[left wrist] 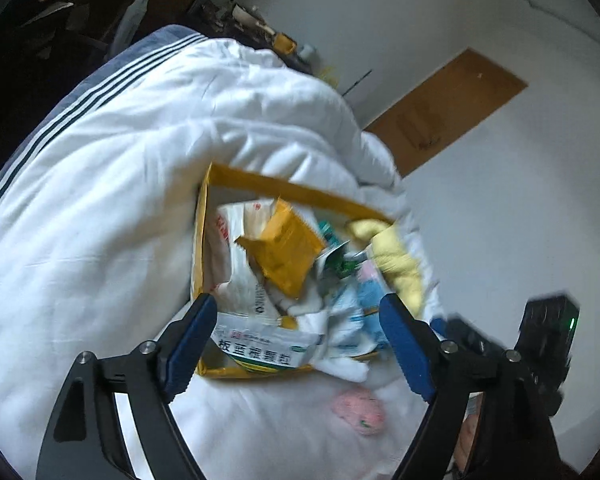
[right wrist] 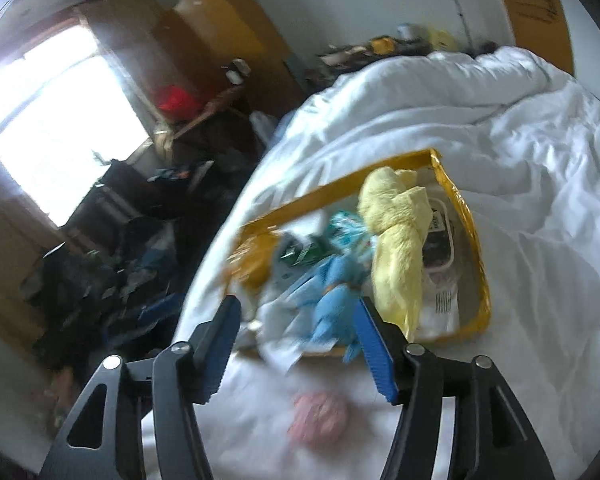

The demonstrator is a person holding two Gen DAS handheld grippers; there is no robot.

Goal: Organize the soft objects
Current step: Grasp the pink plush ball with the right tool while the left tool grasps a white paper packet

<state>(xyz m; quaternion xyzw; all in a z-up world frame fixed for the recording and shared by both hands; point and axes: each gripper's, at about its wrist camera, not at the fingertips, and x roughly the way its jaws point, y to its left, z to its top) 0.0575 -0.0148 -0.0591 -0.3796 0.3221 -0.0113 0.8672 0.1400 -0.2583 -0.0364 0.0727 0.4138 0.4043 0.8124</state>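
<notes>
A yellow-rimmed box (left wrist: 284,188) lies on the white duvet (left wrist: 100,200), full of packets, an orange pouch (left wrist: 284,252), a light blue soft item (right wrist: 332,300) and a pale yellow cloth (left wrist: 396,264) draped over its edge. The box (right wrist: 480,264) and the yellow cloth (right wrist: 396,240) also show in the right wrist view. A pink soft ball (left wrist: 360,412) lies on the duvet in front of the box, also in the right wrist view (right wrist: 320,420). My left gripper (left wrist: 300,344) is open above the box's near side. My right gripper (right wrist: 296,340) is open and empty above the box's near edge.
The bed's striped blue edge (left wrist: 60,112) runs at the left. A brown wooden panel (left wrist: 448,108) leans on the white wall. Beside the bed, the floor holds dark clutter (right wrist: 112,280) under a bright window (right wrist: 60,128), with a wooden cabinet (right wrist: 228,40) behind.
</notes>
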